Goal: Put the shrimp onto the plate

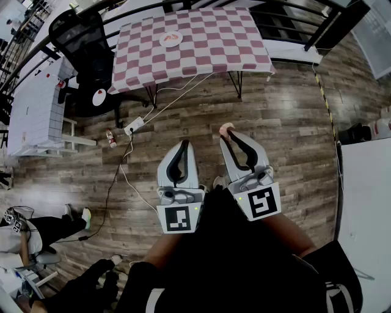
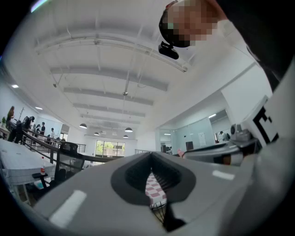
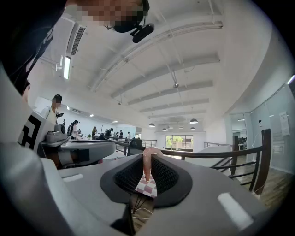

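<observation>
A pink shrimp sticks out of the tips of my right gripper, which is shut on it; in the right gripper view the shrimp is pinched between the black pads. My left gripper hangs beside it, jaws closed together with nothing between them. Far ahead, a white plate with a shrimp on it lies on a table with a red-and-white checked cloth. Both grippers are over the wooden floor, well short of the table.
A black office chair stands left of the checked table. A power strip and cables lie on the floor between me and the table, with a small bottle near them. White tables stand at left and right. A railing runs behind.
</observation>
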The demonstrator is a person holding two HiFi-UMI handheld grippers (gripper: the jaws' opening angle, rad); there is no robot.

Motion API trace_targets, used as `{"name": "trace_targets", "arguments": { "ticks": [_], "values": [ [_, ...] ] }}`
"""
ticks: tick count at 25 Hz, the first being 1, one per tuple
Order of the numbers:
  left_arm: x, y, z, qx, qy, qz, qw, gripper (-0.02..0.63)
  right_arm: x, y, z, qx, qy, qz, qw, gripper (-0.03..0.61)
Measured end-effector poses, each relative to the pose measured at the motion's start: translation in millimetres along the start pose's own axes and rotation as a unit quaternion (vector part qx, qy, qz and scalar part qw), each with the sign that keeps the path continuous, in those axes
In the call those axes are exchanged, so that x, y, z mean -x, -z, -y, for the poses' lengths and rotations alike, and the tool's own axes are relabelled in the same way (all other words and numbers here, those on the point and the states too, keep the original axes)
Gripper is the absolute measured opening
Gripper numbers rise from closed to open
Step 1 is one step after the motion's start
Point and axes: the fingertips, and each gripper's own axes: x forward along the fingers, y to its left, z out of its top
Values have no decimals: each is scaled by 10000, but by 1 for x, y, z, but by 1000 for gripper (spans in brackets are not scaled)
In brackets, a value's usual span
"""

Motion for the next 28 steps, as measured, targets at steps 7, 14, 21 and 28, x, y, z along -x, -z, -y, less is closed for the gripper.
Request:
{"name": "trace_targets", "arguments": {
  "ticks": [7, 14, 21, 28],
  "values": [
    [2, 2, 3, 21, -65, 20, 10000, 9, 7, -8, 3, -417, -92, 262, 9987, 55],
    [9, 4, 7, -8, -317, 157, 9994, 9, 17, 1, 10, -512, -192, 208, 9983, 55],
    [13, 9, 0, -21, -472, 69, 9989, 9, 27, 10, 16, -549, -133, 120, 9983, 55],
    [-3, 18, -13, 110, -471, -18, 9988, 9, 14, 21, 27, -490, 32, -30, 9988, 55]
  ]
}}
